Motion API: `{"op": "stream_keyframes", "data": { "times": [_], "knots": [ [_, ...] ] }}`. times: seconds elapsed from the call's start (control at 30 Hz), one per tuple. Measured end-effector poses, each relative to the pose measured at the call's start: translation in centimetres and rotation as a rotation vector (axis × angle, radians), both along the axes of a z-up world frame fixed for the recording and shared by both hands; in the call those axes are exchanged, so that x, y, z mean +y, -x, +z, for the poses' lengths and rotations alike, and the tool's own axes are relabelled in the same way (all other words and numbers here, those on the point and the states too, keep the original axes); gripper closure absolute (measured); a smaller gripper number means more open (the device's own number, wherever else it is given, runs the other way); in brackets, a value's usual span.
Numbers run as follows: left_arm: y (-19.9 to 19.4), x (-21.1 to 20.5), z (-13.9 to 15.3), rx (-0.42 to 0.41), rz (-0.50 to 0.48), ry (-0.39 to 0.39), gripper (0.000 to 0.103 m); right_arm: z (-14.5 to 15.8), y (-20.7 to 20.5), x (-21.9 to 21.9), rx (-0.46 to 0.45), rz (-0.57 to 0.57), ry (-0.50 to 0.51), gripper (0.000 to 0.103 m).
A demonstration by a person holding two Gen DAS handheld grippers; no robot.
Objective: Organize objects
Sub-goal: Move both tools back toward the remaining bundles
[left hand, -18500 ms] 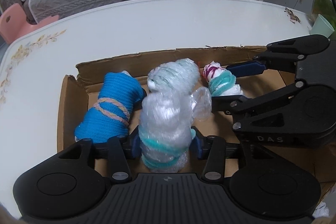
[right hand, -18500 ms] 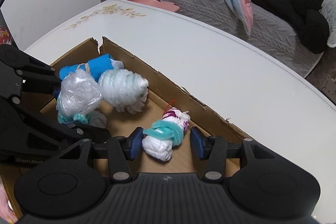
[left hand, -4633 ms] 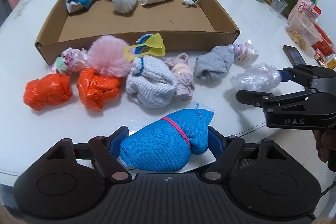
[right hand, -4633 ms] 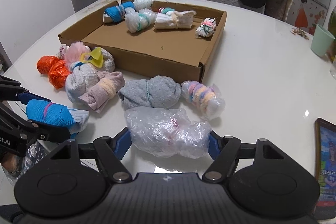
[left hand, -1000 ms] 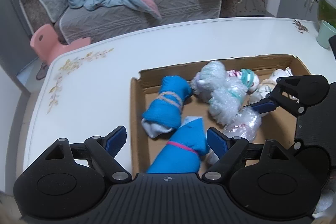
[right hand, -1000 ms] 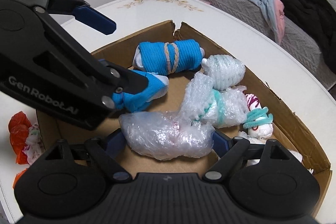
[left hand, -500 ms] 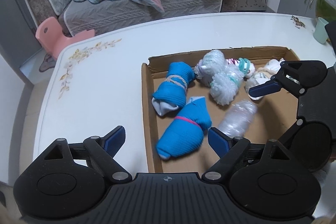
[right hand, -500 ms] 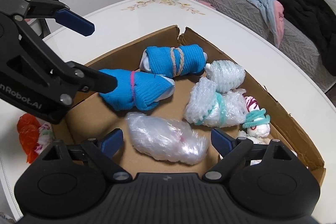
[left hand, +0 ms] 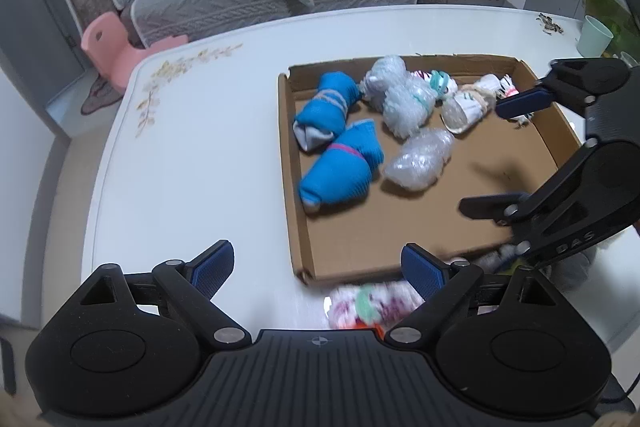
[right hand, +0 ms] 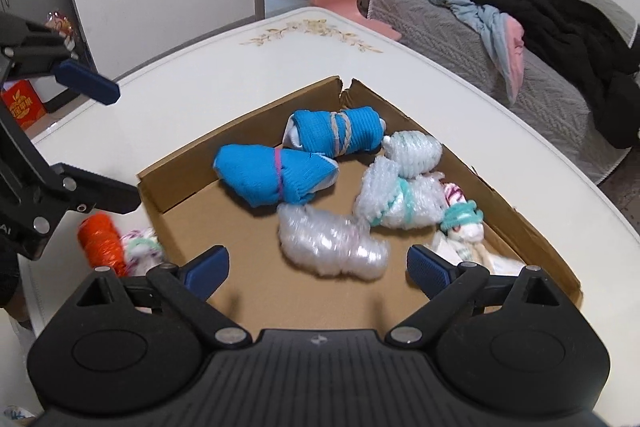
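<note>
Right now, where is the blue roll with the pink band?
In both wrist views the blue roll with the pink band lies inside the cardboard box, near its left wall, between the blue roll tied with string and the clear plastic bundle.

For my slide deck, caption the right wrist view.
Open right tongs above a cardboard box holding two blue sock rolls and a clear plastic bundle.

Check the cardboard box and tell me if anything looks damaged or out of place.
The cardboard box is torn at its far corner: the two walls gape apart there with ragged edges. An orange bundle and a pink-and-white bundle lie outside on the table. Nothing looks spilled.
</note>
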State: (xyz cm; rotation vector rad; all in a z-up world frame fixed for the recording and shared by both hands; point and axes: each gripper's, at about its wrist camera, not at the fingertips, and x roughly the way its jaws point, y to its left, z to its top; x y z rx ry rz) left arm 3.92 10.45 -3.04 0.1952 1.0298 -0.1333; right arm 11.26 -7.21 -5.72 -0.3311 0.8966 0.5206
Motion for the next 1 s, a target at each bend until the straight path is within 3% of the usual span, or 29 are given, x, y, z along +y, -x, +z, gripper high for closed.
{"op": "stream_keyframes", "data": {
  "times": [0.27,0.47,0.8,1.0],
  "knots": [
    [3.1,0.3,2.2,-0.035,-0.035,0.038,0.007,2.3,4.6,-2.0,-0.036,-0.035,-0.019,0.008],
    [5.6,1.9,2.1,-0.05,0.007,0.03,0.007,3.5,8.9,-4.6,-0.075,-0.088,-0.05,0.006],
    [8.7,2.7,-3.9,-0.011,0.058,-0.004,0.006,1.0,14.5,-8.4,-0.091,-0.226,-0.067,0.005],
    [8.3,4.3,-6.7,-0.019,0.155,0.053,0.006,-2.2,14.5,-8.5,-0.083,-0.262,-0.08,0.005]
  ]
}}
